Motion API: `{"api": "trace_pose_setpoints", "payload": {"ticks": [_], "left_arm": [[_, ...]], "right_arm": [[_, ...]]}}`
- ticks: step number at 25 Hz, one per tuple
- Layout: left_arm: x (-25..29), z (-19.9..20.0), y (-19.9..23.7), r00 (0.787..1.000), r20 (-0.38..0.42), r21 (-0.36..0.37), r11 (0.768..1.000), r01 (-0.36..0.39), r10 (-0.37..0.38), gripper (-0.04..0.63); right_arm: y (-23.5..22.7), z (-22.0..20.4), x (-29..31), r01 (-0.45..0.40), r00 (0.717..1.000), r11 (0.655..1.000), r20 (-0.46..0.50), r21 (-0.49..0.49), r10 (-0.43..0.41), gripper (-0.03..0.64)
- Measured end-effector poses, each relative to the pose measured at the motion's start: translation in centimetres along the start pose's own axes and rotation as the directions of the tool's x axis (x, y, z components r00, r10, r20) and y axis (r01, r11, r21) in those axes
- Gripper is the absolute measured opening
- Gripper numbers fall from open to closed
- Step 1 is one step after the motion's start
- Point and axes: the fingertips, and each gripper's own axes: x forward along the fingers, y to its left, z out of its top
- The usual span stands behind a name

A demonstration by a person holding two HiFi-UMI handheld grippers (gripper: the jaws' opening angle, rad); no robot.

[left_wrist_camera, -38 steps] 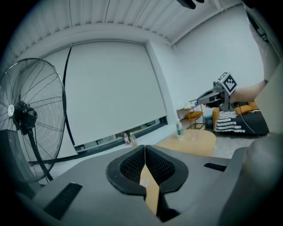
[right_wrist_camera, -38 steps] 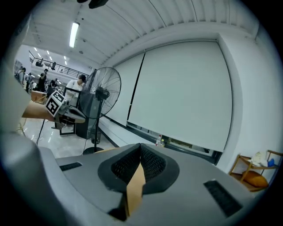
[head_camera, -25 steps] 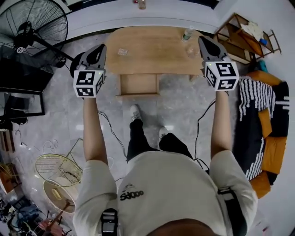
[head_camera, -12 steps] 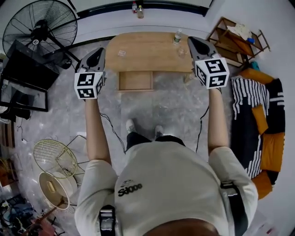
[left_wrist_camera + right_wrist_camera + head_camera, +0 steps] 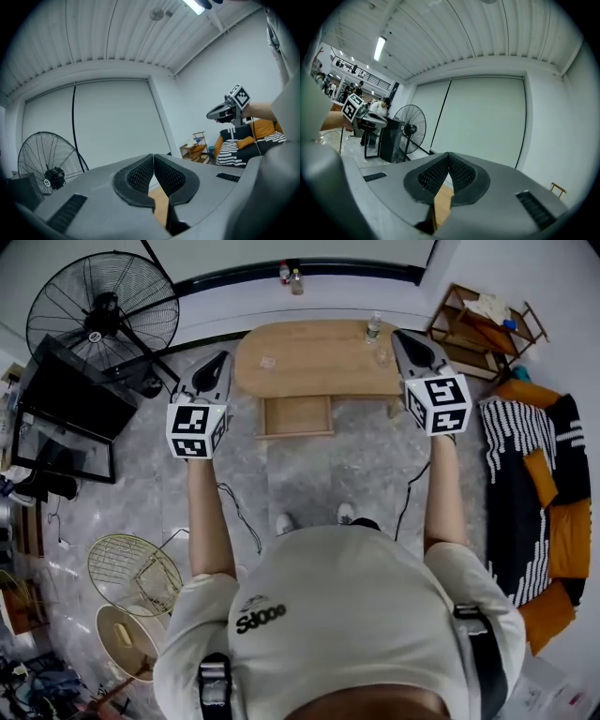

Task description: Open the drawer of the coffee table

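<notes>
One coffee table (image 5: pixel 314 362), one open drawer (image 5: pixel 296 415), one fan (image 5: pixel 101 311).

One bench (image 5: pixel 319 352). One drawer (image 5: pixel 298 415). Two tongs: left tongs (image 5: pixel 222 359), right tongs (image 5: pixel 398 335). Two marker cubes (image 5: pixel 195 429), one per tongs. Three bottles: one bench bottle (image 5: pixel 373 327), two wall bottles (image 5: pixel 284 273) on floor (image 5: pixel 366 465). One standing fan (image 5: pixel 101 310). One wooden rack (image 5: pixel 459 334). One dark screen (image 5: pixel 66 413). One wire guard (image 5: pixel 131 570). One striped throw (image 5: pixel 520 474). One person (image 5: pixel 347 615); two shoes (image 5: pixel 286 522). Orange cushions: count unclear.
</notes>
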Motion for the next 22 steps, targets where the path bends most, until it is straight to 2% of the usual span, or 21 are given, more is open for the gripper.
{"api": "trace_pose_setpoints", "payload": {"ticks": [2, 5, 10, 12, 17, 22], "left_arm": [[-0.9, -0.2, 0.8, 0.999, 0.029, -0.019, 1.000, 0.016, -0.015, 0.020], [-1.9, -0.7, 1.3, 0.998, 0.038, -0.007, 0.999, 0.050, -0.050, 0.020], [-3.9, -0.7, 2.7, 0.998, 0.056, -0.005, 0.999, 0.036, -0.036, 0.020], [-4.3, -0.8, 2.8, 0.998, 0.051, 0.014, 0.999, 0.036, -0.037, 0.020], [-4.3, -0.6, 3.0, 0.998, 0.054, -0.007, 1.000, 0.019, -0.018, 0.020], [-3.8, 0.2, 2.7, 0.999, 0.053, 0.006, 1.000, 0.010, -0.010, 0.020]], "right_arm": [[2.0, 0.9, 0.1, 0.007, 1.000, 1.000, 0.009, -0.011, -0.007, 0.006], [4.8, 1.7, 0.5, 0.005, 1.000, 1.000, 0.021, -0.001, -0.005, 0.006], [8.5, 2.9, 1.0, -0.016, 0.999, 1.000, 0.031, 0.002, 0.016, 0.006], [9.2, 3.2, 1.3, -0.023, 0.999, 1.000, 0.031, 0.002, 0.023, 0.006], [10.4, 3.6, 2.1, -0.052, 0.998, 0.998, 0.019, -0.037, 0.052, 0.006], [10.0, 3.7, 2.3, -0.057, 0.998, 0.995, 0.002, -0.080, 0.058, 0.006]]}}
